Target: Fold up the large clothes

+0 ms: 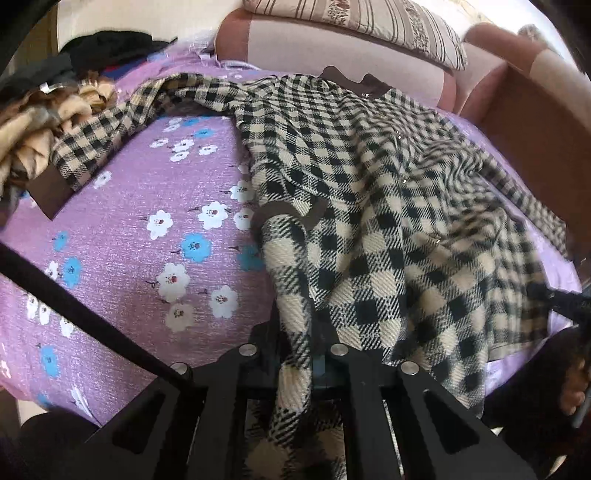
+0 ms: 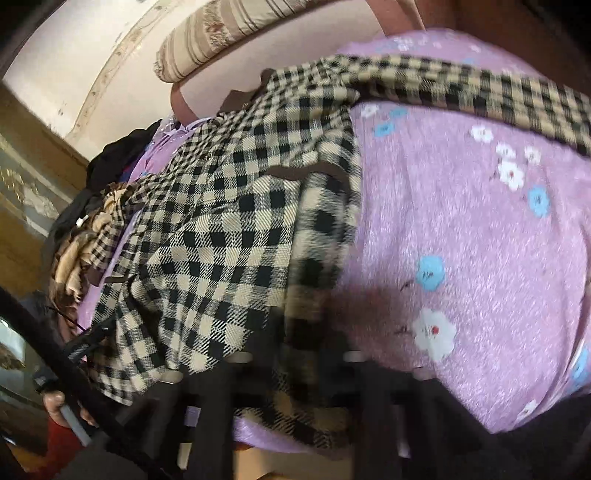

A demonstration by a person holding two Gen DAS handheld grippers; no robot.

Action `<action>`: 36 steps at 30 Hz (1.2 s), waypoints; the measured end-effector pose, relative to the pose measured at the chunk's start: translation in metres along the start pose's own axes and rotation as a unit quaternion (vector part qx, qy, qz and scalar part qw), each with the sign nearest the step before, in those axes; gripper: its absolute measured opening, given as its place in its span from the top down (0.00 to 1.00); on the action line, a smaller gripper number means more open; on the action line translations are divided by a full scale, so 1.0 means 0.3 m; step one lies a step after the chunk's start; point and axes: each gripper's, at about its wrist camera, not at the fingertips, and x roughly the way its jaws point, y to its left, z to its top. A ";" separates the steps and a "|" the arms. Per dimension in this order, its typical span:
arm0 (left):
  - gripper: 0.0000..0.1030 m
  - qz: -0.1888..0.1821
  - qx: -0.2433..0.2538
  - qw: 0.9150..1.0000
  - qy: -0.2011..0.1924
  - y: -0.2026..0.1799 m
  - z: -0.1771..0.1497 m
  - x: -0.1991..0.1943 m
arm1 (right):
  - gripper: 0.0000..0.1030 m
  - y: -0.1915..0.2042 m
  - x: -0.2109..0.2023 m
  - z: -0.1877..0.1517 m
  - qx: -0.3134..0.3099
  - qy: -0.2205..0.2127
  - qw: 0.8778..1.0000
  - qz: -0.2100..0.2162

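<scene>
Checked coat (image 1: 369,206) beside clothes pile (image 1: 40,122)

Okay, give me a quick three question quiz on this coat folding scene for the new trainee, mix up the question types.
1. True or false: the left gripper is shut on the checked coat.
2. What lies under the coat? A) bare wooden floor B) purple flowered bedspread C) white towel
3. Fill in: the striped pillow rests on top of the pink ____.

Key: 1 true; 2 B; 3 headboard. In the blurred right wrist view, the right gripper also has checked cloth at its jaws.
</scene>
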 end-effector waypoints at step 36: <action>0.49 0.018 -0.082 0.993 -0.088 0.126 -0.102 -0.364 | 0.93 0.011 -0.132 -0.188 0.005 0.053 0.998 0.031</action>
